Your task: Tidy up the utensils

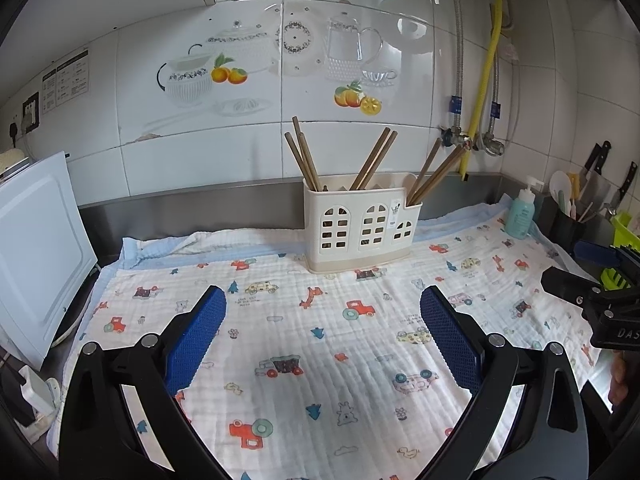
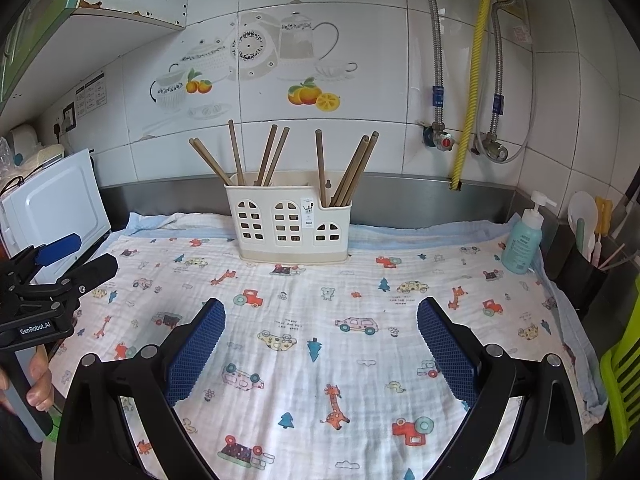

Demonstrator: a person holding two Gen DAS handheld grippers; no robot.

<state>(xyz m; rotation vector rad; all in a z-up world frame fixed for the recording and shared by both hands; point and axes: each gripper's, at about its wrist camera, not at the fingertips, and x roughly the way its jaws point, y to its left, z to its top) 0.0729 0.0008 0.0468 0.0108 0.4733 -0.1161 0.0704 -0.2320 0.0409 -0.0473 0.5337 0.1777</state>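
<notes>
A cream plastic utensil holder (image 1: 360,228) (image 2: 290,226) with window-shaped cutouts stands at the back of a patterned cloth (image 1: 320,344) (image 2: 320,320), against the steel backsplash. Several brown chopsticks (image 1: 374,160) (image 2: 272,156) lean out of its compartments. My left gripper (image 1: 323,300) hovers open over the cloth, well in front of the holder, nothing between its blue pads (image 1: 198,332). My right gripper (image 2: 321,312) is likewise open and empty, in front of the holder. Each gripper shows at the edge of the other's view.
A white appliance (image 1: 36,248) (image 2: 56,208) stands at the left. A teal pump bottle (image 1: 520,212) (image 2: 524,236) sits at the cloth's back right corner, beside a dark container of tools (image 2: 580,272). Knives (image 1: 596,164) and a green rack (image 2: 624,380) are at the far right. A hand (image 2: 38,376) holds the left gripper.
</notes>
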